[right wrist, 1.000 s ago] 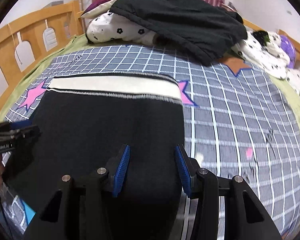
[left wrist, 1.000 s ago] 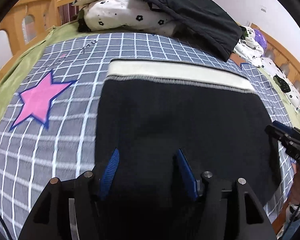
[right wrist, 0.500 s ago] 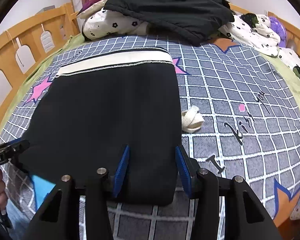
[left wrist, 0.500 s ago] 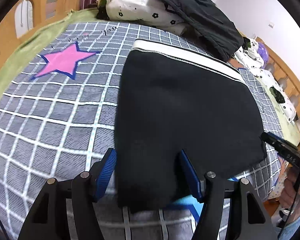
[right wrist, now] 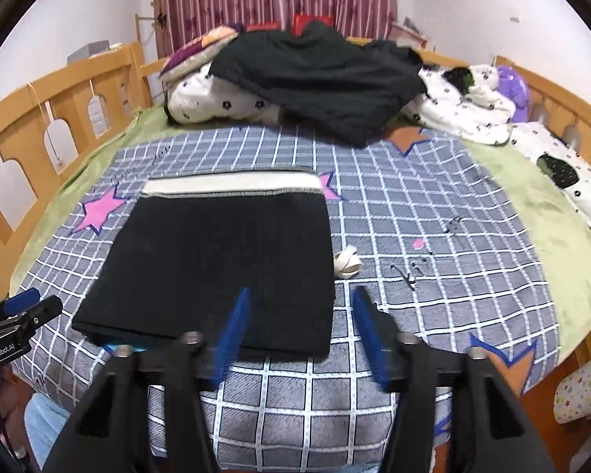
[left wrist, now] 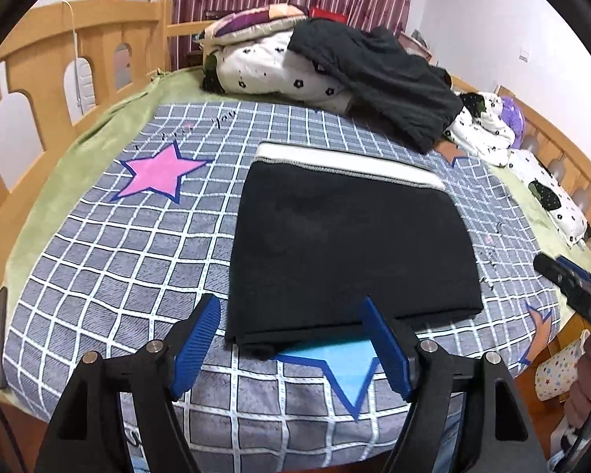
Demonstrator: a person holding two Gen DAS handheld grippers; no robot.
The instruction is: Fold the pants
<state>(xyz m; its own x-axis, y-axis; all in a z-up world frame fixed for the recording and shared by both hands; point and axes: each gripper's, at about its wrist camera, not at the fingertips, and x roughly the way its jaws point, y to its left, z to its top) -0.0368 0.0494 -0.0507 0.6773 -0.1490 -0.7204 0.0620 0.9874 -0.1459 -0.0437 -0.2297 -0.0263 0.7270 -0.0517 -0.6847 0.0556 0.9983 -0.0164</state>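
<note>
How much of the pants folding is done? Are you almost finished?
Nearly all done, it seems. The black pants lie on the checked blanket as a tidy rectangle, white waistband at the far end. Nothing is in hand: the left gripper and right gripper are both open and clear of the cloth. Little seems left, maybe a small tidy.

Folded black pants (left wrist: 350,252) lie flat on the checked blanket (left wrist: 110,260) — left gripper (left wrist: 295,343) spread, empty.

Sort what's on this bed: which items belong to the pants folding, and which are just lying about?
Job:
- black pants, folded, white waistband on the far side
- left gripper, open
- right gripper, open

Lying about:
- dark garment on floral bedding
- cream strap
- checked blanket
</note>
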